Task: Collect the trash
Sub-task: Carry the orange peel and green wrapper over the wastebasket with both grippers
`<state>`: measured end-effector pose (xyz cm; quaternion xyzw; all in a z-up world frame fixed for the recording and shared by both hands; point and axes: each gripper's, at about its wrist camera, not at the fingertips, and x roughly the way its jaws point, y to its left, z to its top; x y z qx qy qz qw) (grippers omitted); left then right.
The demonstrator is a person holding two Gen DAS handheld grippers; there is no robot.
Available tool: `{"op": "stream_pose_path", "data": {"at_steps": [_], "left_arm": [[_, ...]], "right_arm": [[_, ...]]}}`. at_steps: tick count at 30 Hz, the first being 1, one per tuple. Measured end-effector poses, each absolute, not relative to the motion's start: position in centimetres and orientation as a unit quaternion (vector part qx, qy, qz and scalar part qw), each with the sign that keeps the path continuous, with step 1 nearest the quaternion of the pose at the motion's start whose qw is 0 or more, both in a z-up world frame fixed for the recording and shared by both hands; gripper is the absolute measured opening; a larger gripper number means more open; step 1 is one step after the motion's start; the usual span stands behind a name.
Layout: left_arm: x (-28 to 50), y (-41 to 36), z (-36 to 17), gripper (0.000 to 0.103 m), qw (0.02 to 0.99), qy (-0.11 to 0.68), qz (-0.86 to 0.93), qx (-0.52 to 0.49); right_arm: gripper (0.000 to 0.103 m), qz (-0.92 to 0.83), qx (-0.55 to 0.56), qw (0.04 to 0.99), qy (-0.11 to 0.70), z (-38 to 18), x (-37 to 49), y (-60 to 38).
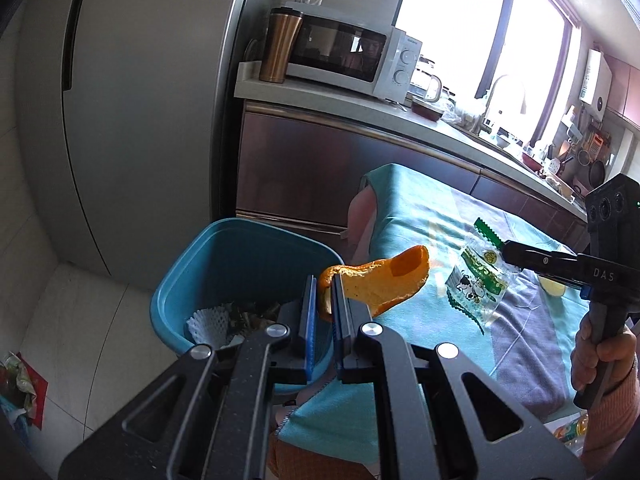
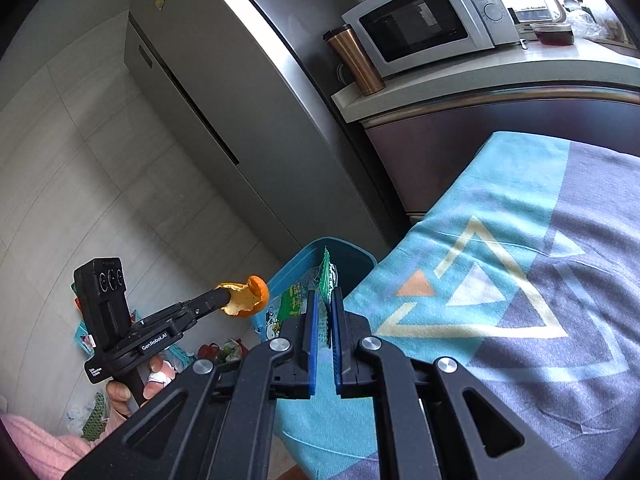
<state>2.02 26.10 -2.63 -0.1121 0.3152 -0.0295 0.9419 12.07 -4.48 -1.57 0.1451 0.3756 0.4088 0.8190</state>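
Note:
My left gripper (image 1: 325, 286) is shut on an orange peel (image 1: 384, 282), held in the air at the table's edge, just right of a blue bin (image 1: 208, 268). The peel (image 2: 245, 296) and the left gripper (image 2: 222, 296) also show in the right wrist view, left of the bin (image 2: 296, 268). My right gripper (image 2: 325, 300) is shut on a clear plastic wrapper with green print (image 2: 294, 304), hanging over the bin's near rim. In the left wrist view this wrapper (image 1: 478, 276) dangles from the right gripper (image 1: 506, 252) above the tablecloth. White foam netting (image 1: 210, 322) and scraps lie in the bin.
A teal and grey tablecloth (image 2: 500, 280) covers the table. A tall grey fridge (image 1: 132, 120) stands behind the bin. The counter (image 1: 360, 98) carries a microwave (image 1: 352, 56) and a copper tumbler (image 1: 280, 46). More rubbish lies on the floor (image 1: 18, 384).

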Motion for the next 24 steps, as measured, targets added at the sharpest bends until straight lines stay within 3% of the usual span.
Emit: {"op": "stream_pose_path", "data": {"at_steps": [24], "left_arm": [[3.1,28.7,-4.7,0.007,0.934,0.336,0.014,-0.121]], "right_arm": [[0.005,0.426,0.114,0.804,0.4,-1.7,13.6,-0.1]]}}
